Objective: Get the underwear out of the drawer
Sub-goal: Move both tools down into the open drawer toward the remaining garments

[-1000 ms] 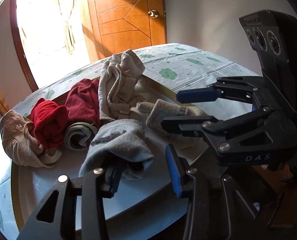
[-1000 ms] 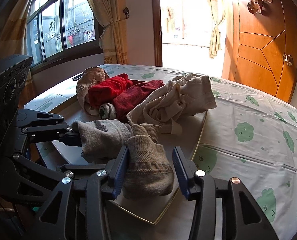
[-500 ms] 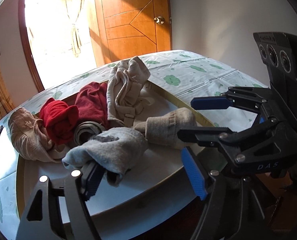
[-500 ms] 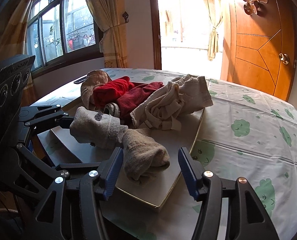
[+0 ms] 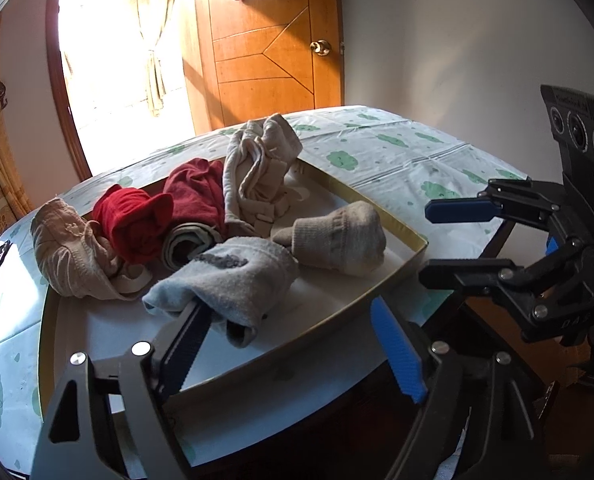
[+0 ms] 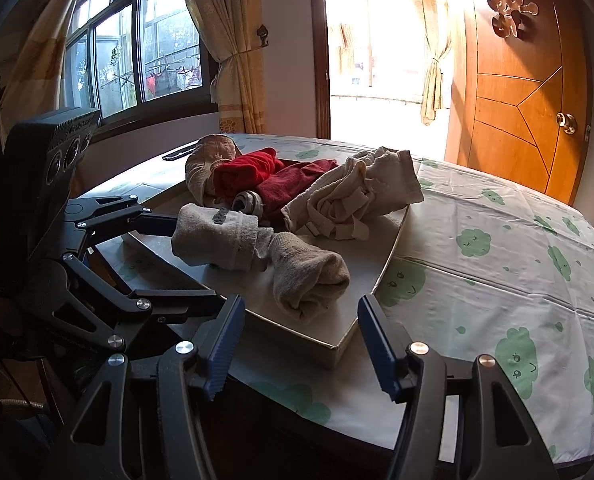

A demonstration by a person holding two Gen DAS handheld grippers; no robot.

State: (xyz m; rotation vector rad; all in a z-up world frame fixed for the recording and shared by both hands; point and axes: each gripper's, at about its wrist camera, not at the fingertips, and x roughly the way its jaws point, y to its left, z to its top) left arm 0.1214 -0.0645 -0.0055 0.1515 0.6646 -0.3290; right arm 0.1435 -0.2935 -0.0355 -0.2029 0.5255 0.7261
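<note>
Sunlit doorway and wooden door (image 5: 273, 48) stand behind a table (image 5: 397, 152) with a cloud-print cloth, and in the left wrist view the shallow drawer (image 5: 401, 236) on it holds the underwear (image 5: 137, 220) at its far side, a grey sock (image 5: 233, 272) and beige sock (image 5: 337, 236) nearer; the left gripper (image 5: 289, 344) has just been opening its jaws, now released, one pad beside the grey sock without pinching it. From the right wrist view the right gripper (image 6: 297, 344), jaws likewise just opened and empty, sits at the drawer's near corner with the beige sock beyond. Nothing looks lifted out yet, so the next move probably calls for reaching past the socks; "DAS" reads on the right gripper's frame.
</note>
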